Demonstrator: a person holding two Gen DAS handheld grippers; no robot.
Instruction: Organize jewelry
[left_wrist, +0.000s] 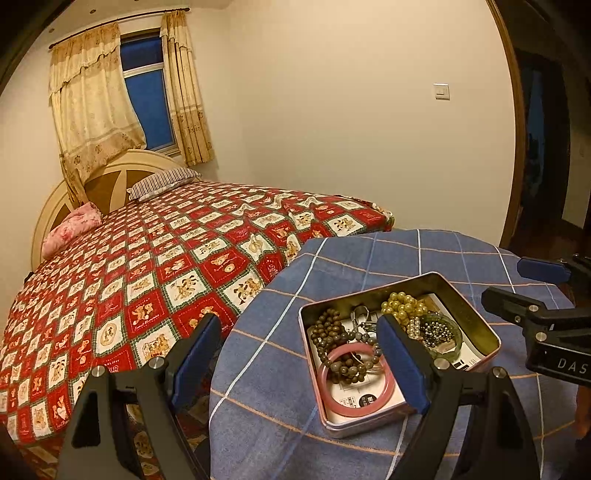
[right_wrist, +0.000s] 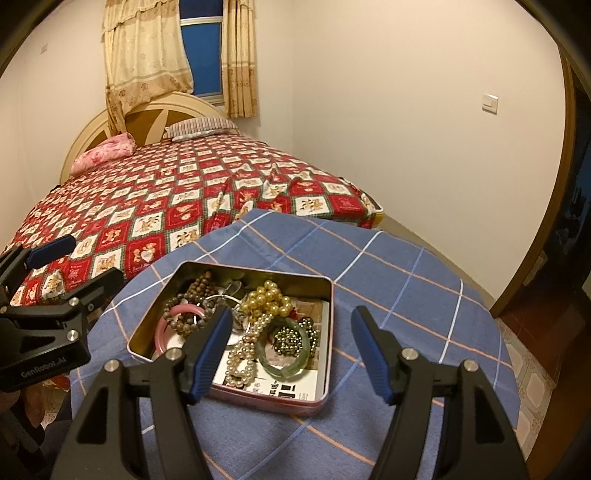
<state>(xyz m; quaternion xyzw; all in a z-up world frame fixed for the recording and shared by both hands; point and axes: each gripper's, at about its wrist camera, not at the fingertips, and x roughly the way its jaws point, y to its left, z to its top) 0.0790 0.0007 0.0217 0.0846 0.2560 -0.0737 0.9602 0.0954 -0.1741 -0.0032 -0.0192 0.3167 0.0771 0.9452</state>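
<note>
A tin box (left_wrist: 480, 325) full of beads sits on the blue checked surface (left_wrist: 280, 369). The left tool (left_wrist: 299, 354) hangs wide apart above it.

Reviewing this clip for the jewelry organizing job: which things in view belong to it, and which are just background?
Part of the job:
- metal tin on the blue checked tablecloth
- pink bangle
- green bangle
- brown bead bracelets
- gold pearl strand
- left gripper and right gripper, both open and empty

Just background:
- bed
- curtains
- light switch
</note>
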